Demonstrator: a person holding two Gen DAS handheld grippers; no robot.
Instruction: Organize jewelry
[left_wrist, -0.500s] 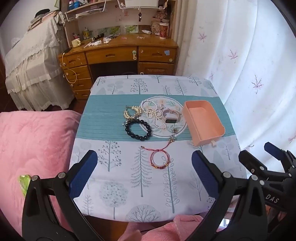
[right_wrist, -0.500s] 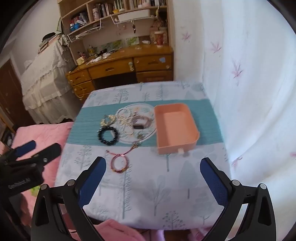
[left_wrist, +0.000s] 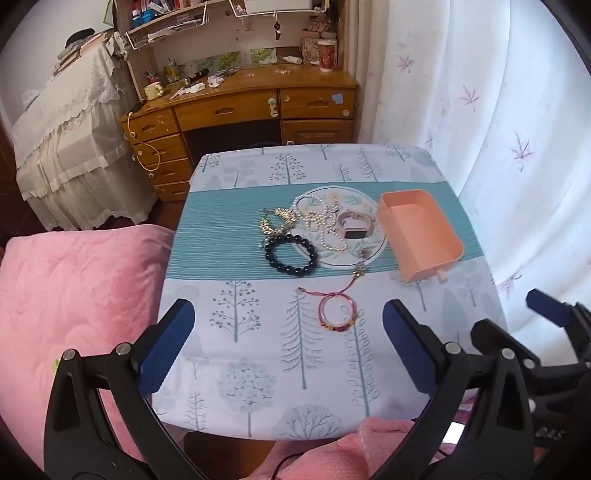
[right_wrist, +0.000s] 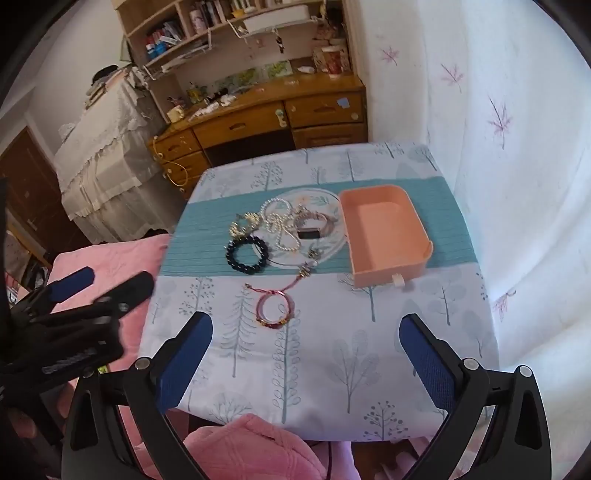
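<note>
Ahead of both grippers, on the tree-print tablecloth (left_wrist: 258, 332), sits a peach tray (right_wrist: 384, 236) with nothing in it, a small white tab on its near wall. Just left of it, as the grippers look, a round printed mat (left_wrist: 354, 221) carries a tangle: a pearl necklace (left_wrist: 325, 229), a watch with a dark face (left_wrist: 356, 226) and a fine dark cord that trails off the mat's near edge. Beside the mat, further left, lie a gold chain piece (left_wrist: 275, 221) and a black bead bracelet (left_wrist: 291, 255), the two touching. Nearest the fingers lies a red cord bracelet (right_wrist: 275, 308), its cord running up to a small charm, possibly a flower; it is too small to be sure.

How the strands on the mat cross one another cannot be sorted out. Pink bedding (left_wrist: 74, 295) covers the table's left side and near edge.

The left gripper (left_wrist: 288, 347) hangs above the near half of the table, jaws spread wide, empty, touching nothing. The right gripper (right_wrist: 306, 360) is likewise wide apart and empty, short of the tray; each shows at the edge of the other's view
</note>
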